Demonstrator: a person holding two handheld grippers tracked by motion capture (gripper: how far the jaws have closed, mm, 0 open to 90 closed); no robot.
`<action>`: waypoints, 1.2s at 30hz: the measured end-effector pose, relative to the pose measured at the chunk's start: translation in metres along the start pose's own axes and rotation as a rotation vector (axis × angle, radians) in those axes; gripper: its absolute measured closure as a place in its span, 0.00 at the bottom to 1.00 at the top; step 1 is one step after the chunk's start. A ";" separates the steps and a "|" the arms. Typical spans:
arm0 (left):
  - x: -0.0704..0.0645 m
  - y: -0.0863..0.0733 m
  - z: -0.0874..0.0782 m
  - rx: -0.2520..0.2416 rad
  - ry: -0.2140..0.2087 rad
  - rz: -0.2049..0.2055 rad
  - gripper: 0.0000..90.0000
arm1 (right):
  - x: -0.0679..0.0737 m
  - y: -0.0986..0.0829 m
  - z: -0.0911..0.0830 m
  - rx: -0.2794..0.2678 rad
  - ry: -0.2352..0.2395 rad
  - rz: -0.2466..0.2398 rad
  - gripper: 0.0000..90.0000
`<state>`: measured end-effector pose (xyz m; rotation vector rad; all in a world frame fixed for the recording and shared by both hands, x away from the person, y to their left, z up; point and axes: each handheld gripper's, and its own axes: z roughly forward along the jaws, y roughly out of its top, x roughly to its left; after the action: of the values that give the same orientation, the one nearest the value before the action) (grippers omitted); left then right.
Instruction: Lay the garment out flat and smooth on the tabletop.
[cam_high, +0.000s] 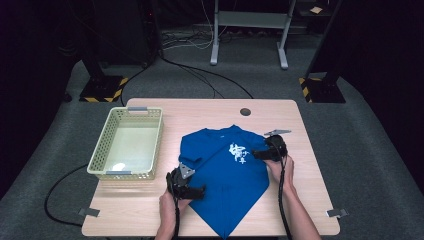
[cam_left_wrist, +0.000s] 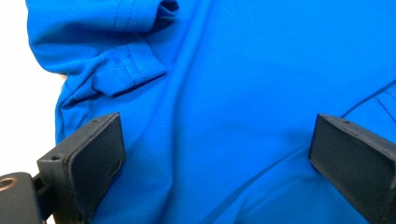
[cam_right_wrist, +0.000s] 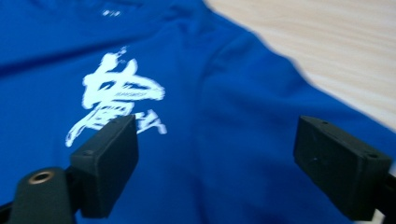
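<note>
A blue T-shirt (cam_high: 225, 175) with a white printed mark (cam_high: 238, 153) lies on the wooden table (cam_high: 150, 200), partly folded, its lower point hanging at the near edge. My left gripper (cam_high: 197, 191) rests at the shirt's left edge, jaws wide apart over the blue cloth (cam_left_wrist: 224, 116) near a folded sleeve hem (cam_left_wrist: 126, 74). My right gripper (cam_high: 260, 154) sits on the shirt's right side beside the print, also open, with the cloth (cam_right_wrist: 219, 154) and white print (cam_right_wrist: 116, 100) between and ahead of its jaws.
A pale green plastic basket (cam_high: 98, 162) stands on the table's left half. A round cable hole (cam_high: 245, 111) is near the far edge. Bare wood lies right of the shirt (cam_right_wrist: 327, 42). Stands and cables occupy the floor beyond.
</note>
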<state>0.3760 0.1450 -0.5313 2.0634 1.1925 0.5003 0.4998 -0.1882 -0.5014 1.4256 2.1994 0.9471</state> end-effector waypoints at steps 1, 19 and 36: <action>0.000 0.000 0.000 0.000 0.000 0.000 0.04 | 0.003 -0.001 0.004 0.005 -0.006 -0.009 0.08; -0.008 0.002 0.002 0.000 0.013 -0.004 0.03 | 0.002 -0.015 0.015 0.064 -0.064 -0.025 0.00; -0.028 0.016 0.017 0.005 -0.007 0.010 0.02 | -0.024 -0.030 -0.002 0.051 -0.109 0.026 0.00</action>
<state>0.3817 0.1089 -0.5311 2.0740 1.1816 0.4952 0.4885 -0.2187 -0.5225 1.4960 2.1451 0.8071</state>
